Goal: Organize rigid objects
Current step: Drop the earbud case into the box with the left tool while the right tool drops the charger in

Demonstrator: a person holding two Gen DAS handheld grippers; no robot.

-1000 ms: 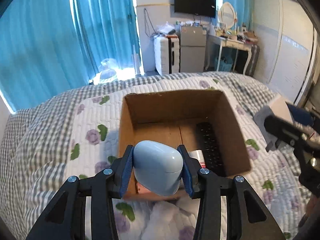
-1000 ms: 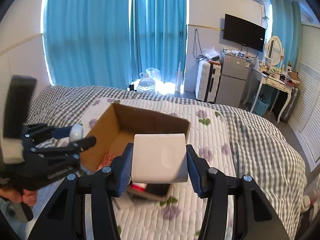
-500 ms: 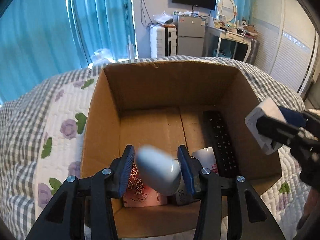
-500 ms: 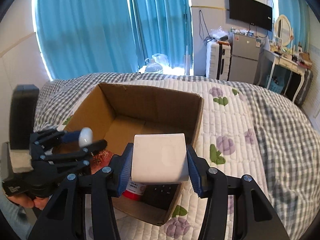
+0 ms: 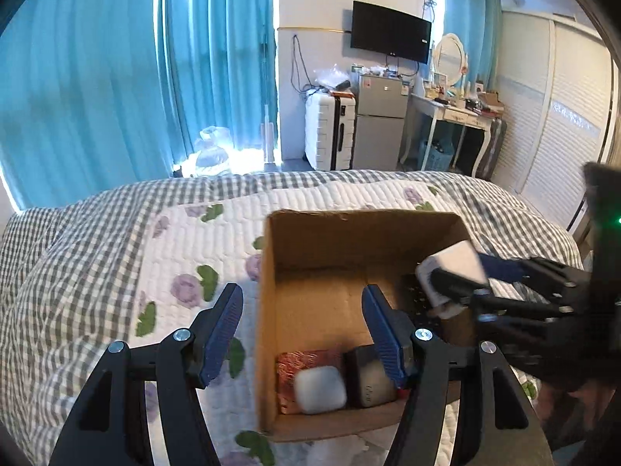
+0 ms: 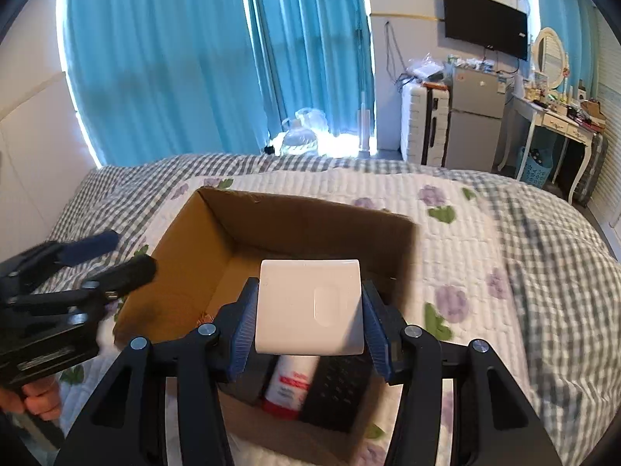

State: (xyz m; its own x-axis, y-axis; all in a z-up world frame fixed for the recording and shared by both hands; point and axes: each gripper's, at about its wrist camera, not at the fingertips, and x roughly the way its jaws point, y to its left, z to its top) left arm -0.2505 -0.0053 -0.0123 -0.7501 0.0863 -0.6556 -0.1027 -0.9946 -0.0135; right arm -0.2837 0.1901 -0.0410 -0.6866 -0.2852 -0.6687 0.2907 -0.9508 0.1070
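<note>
Change since earlier frames: pale blue rounded earbud-style case point(image 5: 319, 389) gone from left tongs, now lying in box; left tongs pulled back and widened.
Left tongs point(image 5: 301, 329): spread wide, blue-padded fingers point(image 5: 221, 330) holding nothing; left finger over the quilt, right finger over box interior, straddling the box's left wall.
Right tongs point(image 6: 309, 330): pinching white square plastic block point(image 6: 309, 306) between blue pads, flat face toward the camera, a shallow oval recess on it; held above the near right part of the box. Same block seen in left view at point(image 5: 452, 272), over the box's right side.
Open brown cardboard box point(image 5: 268, 310): resting on the bed, flaps absent from view, far wall upright.
Box contents, near edge: pale blue case on top of a red patterned flat packet point(image 5: 306, 361); dark grey rectangular item point(image 5: 366, 376) just beside the case, to its right.
Box contents, right side: black remote control with rows of buttons point(image 6: 337, 384) lying along the floor; white cylindrical bottle with red label point(image 6: 293, 382) beside it, under the held block.
Bed cover: white quilted spread with purple flowers and green leaves point(image 5: 194, 256), grey-and-white checked border point(image 5: 58, 272).
Background: turquoise curtains point(image 5: 116, 97), white hard-shell suitcase point(image 5: 328, 128), small grey fridge point(image 5: 380, 124), black wall-mounted television point(image 5: 390, 37).
</note>
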